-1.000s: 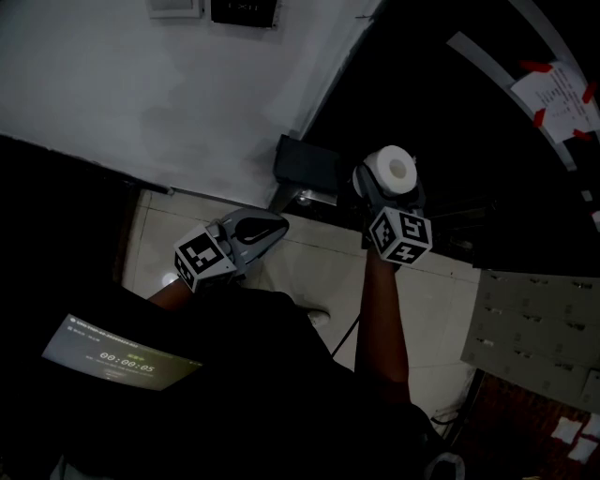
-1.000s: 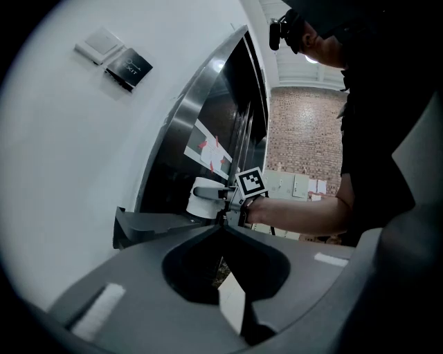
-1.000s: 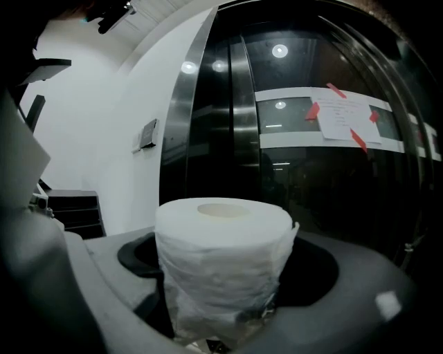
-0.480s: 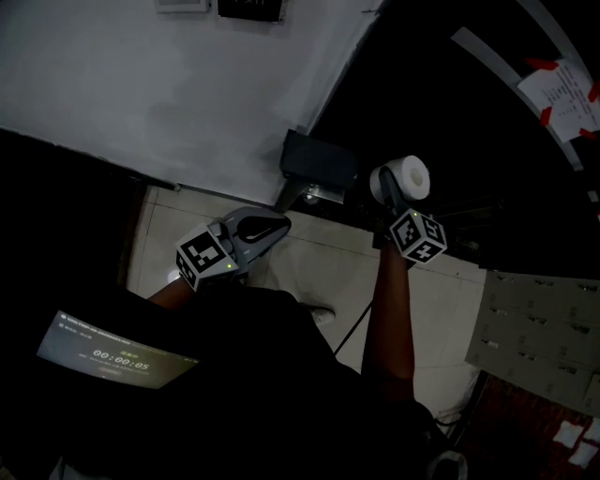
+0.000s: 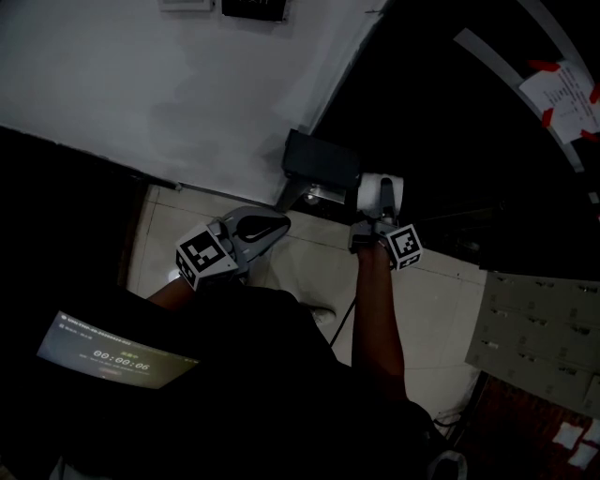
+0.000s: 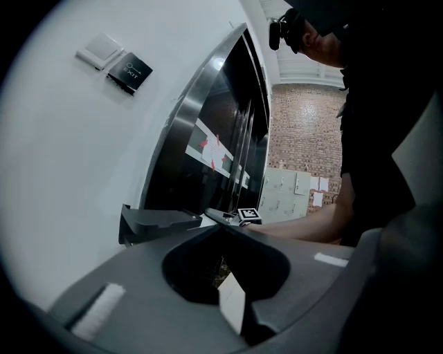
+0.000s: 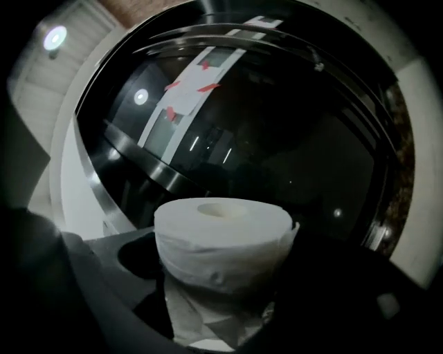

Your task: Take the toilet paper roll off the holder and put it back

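The white toilet paper roll (image 5: 371, 189) sits between the jaws of my right gripper (image 5: 381, 195), just right of the dark wall-mounted holder (image 5: 322, 159). In the right gripper view the roll (image 7: 221, 238) stands on end between both jaws with its core hole up, a loose crumpled tail hanging below, and the right gripper (image 7: 221, 269) is shut on it. My left gripper (image 5: 277, 224) hangs lower left of the holder, apart from it, jaws together and empty. In its own view the left gripper (image 6: 225, 229) points at the holder (image 6: 152, 221) and the right gripper's marker cube (image 6: 249, 216).
A white wall (image 5: 141, 84) carries a switch plate and a black sign (image 5: 251, 8). A curved black glass door (image 5: 469, 122) with a taped paper note (image 5: 562, 89) fills the right. Tiled floor (image 5: 309, 267), grey lockers (image 5: 539, 333) and a timer screen (image 5: 108, 354) lie below.
The right gripper with the roll has swung right, then back left and down toward the holder, turning so the roll's side faces the head camera. The left gripper has stayed put.
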Tool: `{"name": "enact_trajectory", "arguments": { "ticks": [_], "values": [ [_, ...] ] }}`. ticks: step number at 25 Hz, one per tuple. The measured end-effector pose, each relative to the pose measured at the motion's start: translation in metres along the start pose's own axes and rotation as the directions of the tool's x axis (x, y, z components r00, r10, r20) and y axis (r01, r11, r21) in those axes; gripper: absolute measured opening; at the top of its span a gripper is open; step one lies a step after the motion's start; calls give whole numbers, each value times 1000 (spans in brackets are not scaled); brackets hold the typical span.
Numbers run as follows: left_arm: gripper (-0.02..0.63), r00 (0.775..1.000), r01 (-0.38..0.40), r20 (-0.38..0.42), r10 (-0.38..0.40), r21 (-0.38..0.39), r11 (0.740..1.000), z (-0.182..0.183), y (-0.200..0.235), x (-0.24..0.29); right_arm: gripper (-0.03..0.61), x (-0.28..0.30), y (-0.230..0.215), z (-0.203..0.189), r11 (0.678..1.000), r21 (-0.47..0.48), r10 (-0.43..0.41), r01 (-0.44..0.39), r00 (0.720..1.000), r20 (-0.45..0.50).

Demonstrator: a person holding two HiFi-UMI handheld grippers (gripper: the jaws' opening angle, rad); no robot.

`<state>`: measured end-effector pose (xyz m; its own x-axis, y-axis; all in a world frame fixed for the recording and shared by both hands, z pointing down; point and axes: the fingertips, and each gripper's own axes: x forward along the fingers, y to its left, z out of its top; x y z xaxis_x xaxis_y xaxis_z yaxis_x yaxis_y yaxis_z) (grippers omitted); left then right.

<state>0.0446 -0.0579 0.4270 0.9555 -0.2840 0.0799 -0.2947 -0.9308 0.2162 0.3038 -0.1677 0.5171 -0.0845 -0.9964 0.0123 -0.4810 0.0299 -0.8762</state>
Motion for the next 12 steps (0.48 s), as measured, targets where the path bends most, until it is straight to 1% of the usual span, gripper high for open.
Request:
{"name": "enact_trajectory", "arguments": {
  "ticks": [1,2,4,5,8,12],
  "values": [
    [0,1000,0,-1,0,0,1000,0,0,0,466,-1,-7,-4,997,82,1,-3,1000,20],
    [0,1000,1,-2,-1,-1,1000,0,0,0,466,-1,-13,-9,986,165,-2,-5,999,42],
    [0,1000,3,-2,-3,-3,1000,0,0,0,466,-3,-21,-18,953,304,-18,-6,997,78],
    [0,1000,3,-2,-3,-4,1000,0,0,0,466,-3,-23,-22,937,350,-26,-7,996,88],
    [0,1000,2,-3,-2,-9,1000,1,-1,-1,465,-2,-26,-36,905,426,-28,-14,995,91],
    [0,1000,-1,-2,1,-5,1000,-1,1,-2,466,-1,-26,-51,882,471,-22,-18,997,80]
  ]
}}
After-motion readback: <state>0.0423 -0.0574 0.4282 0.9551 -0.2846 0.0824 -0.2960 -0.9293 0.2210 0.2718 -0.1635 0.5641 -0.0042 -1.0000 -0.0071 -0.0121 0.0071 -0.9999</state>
